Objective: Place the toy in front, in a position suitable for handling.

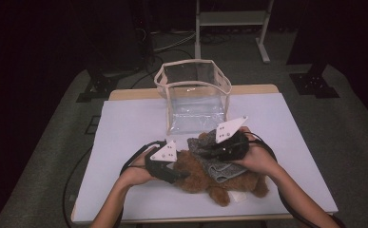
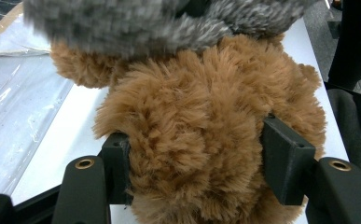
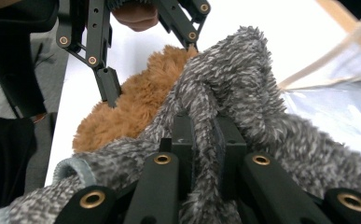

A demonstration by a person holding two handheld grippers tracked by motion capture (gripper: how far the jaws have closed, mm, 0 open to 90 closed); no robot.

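- Brown plush toy (image 1: 205, 178) lying on its side on the white table (image 1: 124, 137), near the front edge, between the two hands.
- Grey fleece garment (image 1: 215, 164) draped over the toy's upper body, partly bunched toward the right gripper.
- Left gripper (image 1: 172, 171) at the toy's left end, held low over the table; left hand (image 1: 136, 173) behind it.
- In the left gripper view: toy's fur (image 2: 192, 135) bulging between the two black pads (image 2: 115, 163), one pad at each flank, both pressed into the pile. Jaws partway closed, clamped on the toy.
- Right gripper (image 1: 217, 148) above the toy's middle, right hand (image 1: 257, 159) wrapped around its body.
- In the right gripper view: jaws nearly together, pinching a fold of the grey garment (image 3: 225, 93); fabric rising in a ridge ahead of the fingertips (image 3: 183, 135).
- Same view: left gripper's linkage (image 3: 99, 51) farther off, one finger touching the brown fur (image 3: 136, 102).
- Clear plastic bag (image 1: 193, 95) with cream trim standing upright and open at the far side of the table, just beyond the toy, apart from both grippers.
- Bag's clear wall (image 2: 15, 107) visible at the left of the left gripper view, lying close beside the toy.
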